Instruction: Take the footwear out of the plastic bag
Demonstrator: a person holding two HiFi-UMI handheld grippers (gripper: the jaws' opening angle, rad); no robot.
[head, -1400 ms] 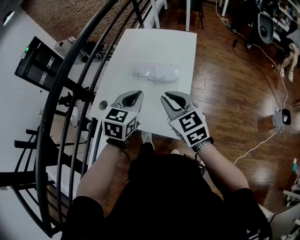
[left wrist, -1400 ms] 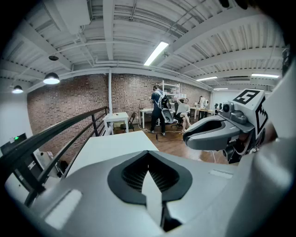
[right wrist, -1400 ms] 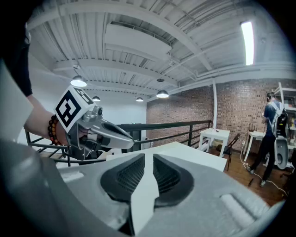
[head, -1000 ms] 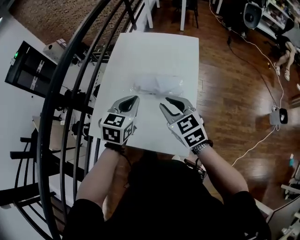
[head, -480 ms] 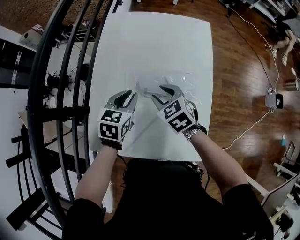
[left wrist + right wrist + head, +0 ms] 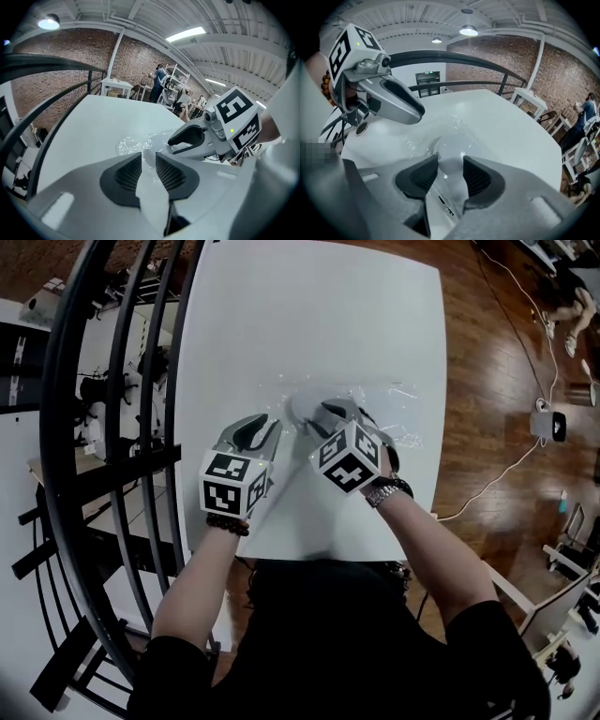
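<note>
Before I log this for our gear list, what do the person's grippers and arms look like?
The left gripper and right gripper are light grey, with two curved jaws lined in black ribbed pads and a white cube of black square markers. The person wears black short sleeves, a bead bracelet on the left wrist, a metal watch on the right.

Left gripper (image 6: 265, 427), right gripper (image 6: 323, 414) lowered to plastic bag (image 6: 396, 409), jaws opening.

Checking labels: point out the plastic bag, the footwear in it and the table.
plastic bag (image 6: 399, 411), head view, clear film at its right end.
footwear (image 6: 453, 143), right gripper view, pale rounded end inside the bag.
table (image 6: 309, 315), head view, bare top beyond the bag.
</note>
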